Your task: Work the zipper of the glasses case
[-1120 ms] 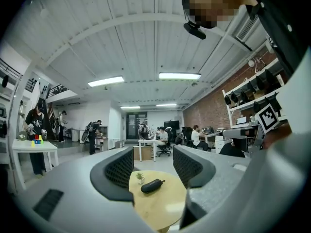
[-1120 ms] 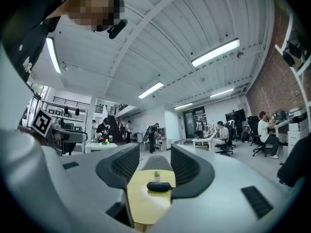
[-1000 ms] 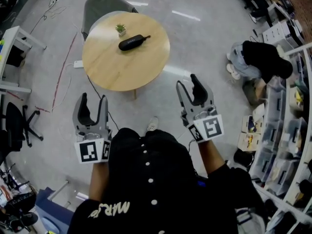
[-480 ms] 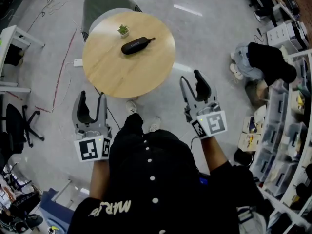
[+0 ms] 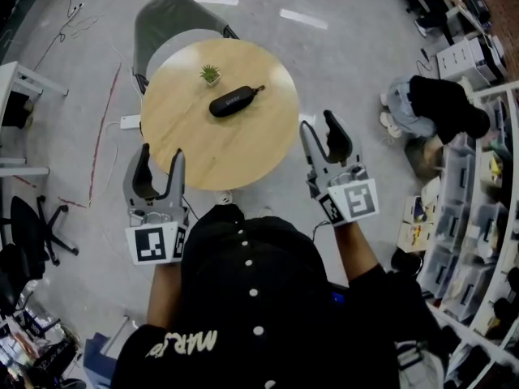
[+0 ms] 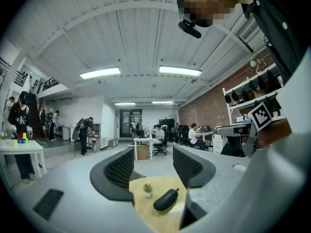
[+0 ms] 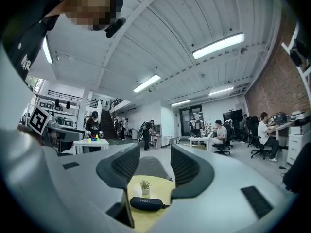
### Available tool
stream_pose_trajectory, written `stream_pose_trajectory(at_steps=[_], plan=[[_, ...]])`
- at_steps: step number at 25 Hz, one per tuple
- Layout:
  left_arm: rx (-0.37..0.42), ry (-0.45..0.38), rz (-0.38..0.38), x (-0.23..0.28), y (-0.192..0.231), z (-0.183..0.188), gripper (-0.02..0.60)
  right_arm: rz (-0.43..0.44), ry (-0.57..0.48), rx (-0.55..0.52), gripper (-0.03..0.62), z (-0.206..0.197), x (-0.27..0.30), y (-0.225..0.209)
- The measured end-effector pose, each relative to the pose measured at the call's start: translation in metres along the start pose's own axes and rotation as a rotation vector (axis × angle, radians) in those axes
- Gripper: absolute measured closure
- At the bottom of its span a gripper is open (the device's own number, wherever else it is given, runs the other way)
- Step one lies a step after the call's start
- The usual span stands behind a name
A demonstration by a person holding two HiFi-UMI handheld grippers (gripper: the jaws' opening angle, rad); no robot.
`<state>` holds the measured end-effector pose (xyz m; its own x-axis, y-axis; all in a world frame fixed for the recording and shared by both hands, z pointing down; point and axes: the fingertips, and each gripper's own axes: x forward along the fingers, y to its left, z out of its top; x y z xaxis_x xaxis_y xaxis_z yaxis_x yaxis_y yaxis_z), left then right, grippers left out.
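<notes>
A black zippered glasses case [image 5: 233,101] lies on the round wooden table [image 5: 195,144], its pull tab pointing right. It also shows in the left gripper view as the case [image 6: 165,199] and in the right gripper view as the case [image 7: 146,203]. My left gripper [image 5: 160,160] hangs open over the table's near left edge, well short of the case. My right gripper [image 5: 321,133] is open too, off the table's right edge over the floor. Nothing is held between either pair of jaws.
A small potted plant [image 5: 211,74] stands just behind the case. A grey chair [image 5: 166,19] sits at the table's far side. Shelving with bins [image 5: 478,217] runs along the right, where a person [image 5: 438,100] crouches. A desk [image 5: 16,87] and office chair [image 5: 24,209] are at left.
The table and case have come nearer in the head view. Both grippers stay open and now reach the table's near edge and right side.
</notes>
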<state>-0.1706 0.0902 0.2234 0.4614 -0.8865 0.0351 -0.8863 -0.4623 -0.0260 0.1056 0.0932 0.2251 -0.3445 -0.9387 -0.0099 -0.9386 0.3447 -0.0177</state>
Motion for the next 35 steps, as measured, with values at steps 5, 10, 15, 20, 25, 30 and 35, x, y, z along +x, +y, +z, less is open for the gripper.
stream_pose_trajectory(at_steps=[5,10,15,20,25,30,35], plan=[[0.001,0.036,-0.075,0.027,0.019,-0.005,0.342,-0.028,0.021,-0.018,0.407,0.001,0.032,0.004],[-0.006,0.092,-0.146,0.052,0.028,-0.026,0.342,-0.061,0.090,-0.028,0.407,-0.018,0.041,0.002],[-0.055,0.143,-0.229,0.088,0.012,-0.048,0.342,-0.067,0.158,-0.027,0.405,-0.038,0.048,-0.020],[-0.071,0.242,-0.285,0.125,-0.007,-0.076,0.342,-0.021,0.231,-0.049,0.405,-0.060,0.073,-0.047],[-0.002,0.356,-0.339,0.156,-0.025,-0.112,0.342,0.070,0.322,-0.065,0.407,-0.104,0.100,-0.073],[0.102,0.430,-0.419,0.197,-0.035,-0.164,0.342,0.194,0.488,-0.141,0.416,-0.164,0.127,-0.090],[0.175,0.563,-0.528,0.221,-0.046,-0.225,0.344,0.356,0.623,-0.290,0.420,-0.229,0.149,-0.089]])
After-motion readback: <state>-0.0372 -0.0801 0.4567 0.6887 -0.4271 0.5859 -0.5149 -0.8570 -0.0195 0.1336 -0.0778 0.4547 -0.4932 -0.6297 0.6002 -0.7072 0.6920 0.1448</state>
